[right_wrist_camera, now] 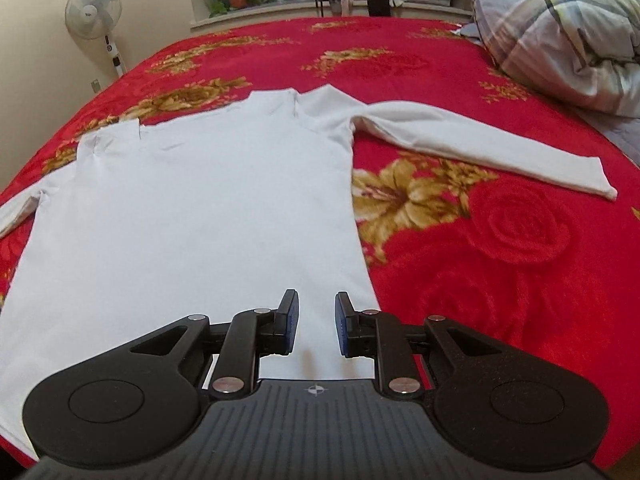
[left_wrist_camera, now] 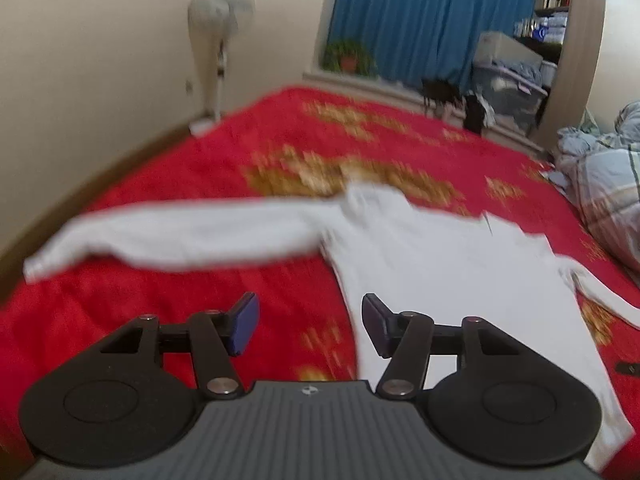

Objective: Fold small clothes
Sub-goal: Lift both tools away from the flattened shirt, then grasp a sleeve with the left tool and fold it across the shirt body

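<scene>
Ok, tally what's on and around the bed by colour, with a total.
White: 2, the long-sleeved shirt and the standing fan
Red: 1, the floral bedspread
Blue: 1, the curtain
Pale plaid: 1, the bundled duvet
Total: 5

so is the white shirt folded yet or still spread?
Spread. The white shirt lies flat on the red bedspread, both sleeves stretched outward, no fold visible.

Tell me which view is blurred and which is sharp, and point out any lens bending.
Left wrist view: motion-smeared, the white shirt and red bedspread streaked, only the left gripper crisp. Right wrist view: sharp, shirt seams and fan clear. Both views: fisheye curves the bed edges; dim, warm indoor light.
</scene>
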`<move>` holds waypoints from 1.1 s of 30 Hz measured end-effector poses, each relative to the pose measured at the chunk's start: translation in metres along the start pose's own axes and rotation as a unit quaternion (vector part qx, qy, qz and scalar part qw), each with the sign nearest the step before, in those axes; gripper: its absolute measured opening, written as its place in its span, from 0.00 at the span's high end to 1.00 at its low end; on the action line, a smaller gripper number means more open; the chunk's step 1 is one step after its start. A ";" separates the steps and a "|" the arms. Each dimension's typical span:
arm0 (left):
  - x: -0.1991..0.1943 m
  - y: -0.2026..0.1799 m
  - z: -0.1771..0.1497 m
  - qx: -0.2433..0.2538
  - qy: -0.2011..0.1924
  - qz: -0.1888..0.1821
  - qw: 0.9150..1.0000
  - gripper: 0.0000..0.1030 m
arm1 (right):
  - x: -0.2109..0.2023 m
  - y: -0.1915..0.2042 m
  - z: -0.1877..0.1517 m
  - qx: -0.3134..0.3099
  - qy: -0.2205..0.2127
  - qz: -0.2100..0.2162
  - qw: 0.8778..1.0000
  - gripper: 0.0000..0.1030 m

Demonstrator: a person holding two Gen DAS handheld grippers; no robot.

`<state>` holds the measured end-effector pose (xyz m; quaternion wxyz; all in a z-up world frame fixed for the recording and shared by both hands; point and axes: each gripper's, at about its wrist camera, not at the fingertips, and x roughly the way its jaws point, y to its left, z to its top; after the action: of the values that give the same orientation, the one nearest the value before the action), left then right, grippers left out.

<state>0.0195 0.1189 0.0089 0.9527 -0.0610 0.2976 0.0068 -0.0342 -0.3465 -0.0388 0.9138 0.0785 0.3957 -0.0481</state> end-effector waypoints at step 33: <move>0.098 0.227 0.068 -0.279 0.054 0.099 0.954 0.42 | 0.000 0.067 0.038 -0.021 -0.095 0.028 0.995 0.79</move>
<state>0.1276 0.3503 -0.0173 0.8750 -0.2946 0.3392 0.1806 0.0029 -0.2872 -0.0061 0.9498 0.0652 0.3052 -0.0209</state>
